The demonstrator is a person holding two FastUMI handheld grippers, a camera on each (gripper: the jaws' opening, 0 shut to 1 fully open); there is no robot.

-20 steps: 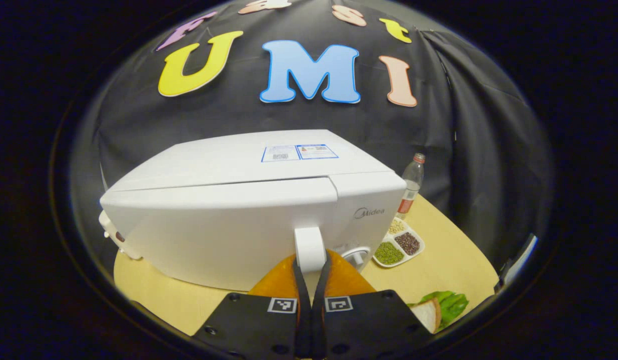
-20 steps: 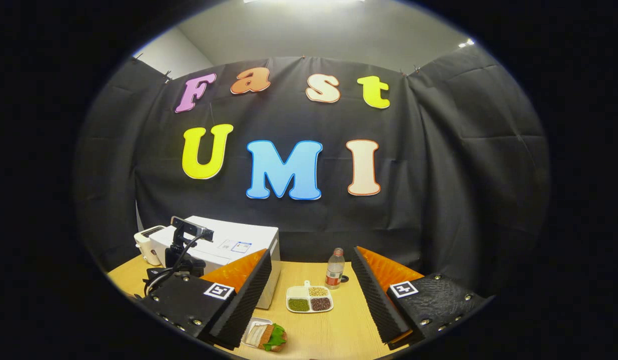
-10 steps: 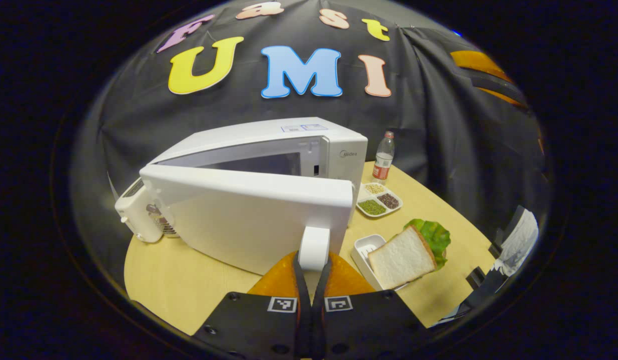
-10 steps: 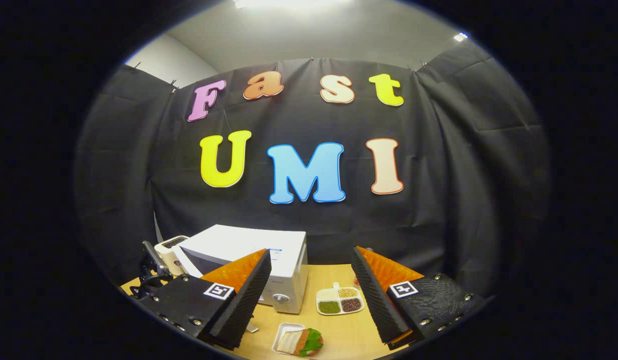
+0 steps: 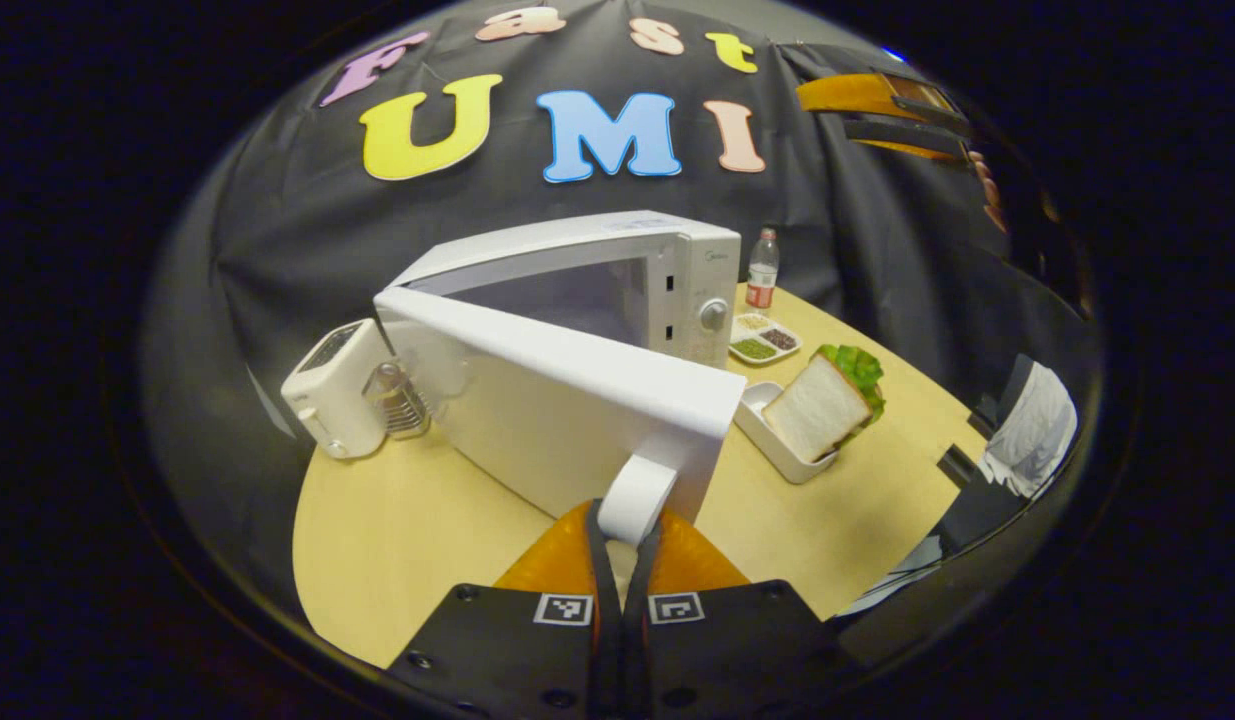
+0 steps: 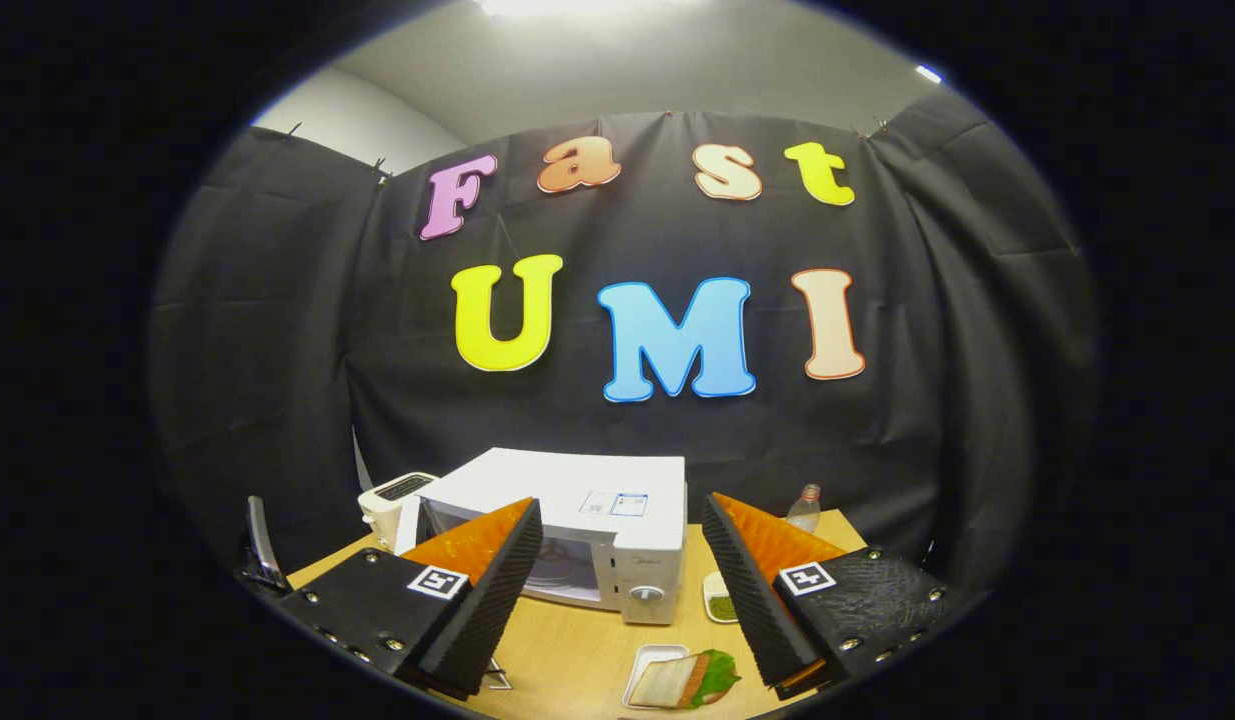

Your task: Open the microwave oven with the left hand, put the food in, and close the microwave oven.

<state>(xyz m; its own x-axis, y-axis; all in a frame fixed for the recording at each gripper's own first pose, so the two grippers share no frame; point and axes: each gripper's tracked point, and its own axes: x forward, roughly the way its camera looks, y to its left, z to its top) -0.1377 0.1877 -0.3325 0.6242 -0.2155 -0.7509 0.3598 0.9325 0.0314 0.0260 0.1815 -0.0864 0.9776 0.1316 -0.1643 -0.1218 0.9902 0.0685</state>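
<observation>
My left gripper (image 5: 625, 535) is clenched on the door handle (image 5: 637, 497) of the microwave oven (image 5: 617, 290), with the door (image 5: 557, 420) swung partly open toward me. The sandwich (image 6: 689, 680) lies in its white tray (image 6: 645, 670) on the table (image 6: 577, 660), directly below and between the spread, empty fingers of my right gripper (image 6: 622, 590). Right hand is nearer; I judge it drops straight down, then carries left into the cavity.

Smooth plastic, pale wood, matt cloth

The microwave oven (image 5: 567, 400) has a smooth, slightly glossy white plastic shell; the worktop (image 5: 407, 540) looks like pale matt wood; the booth wall (image 6: 277, 330) is matt, creased cloth.
</observation>
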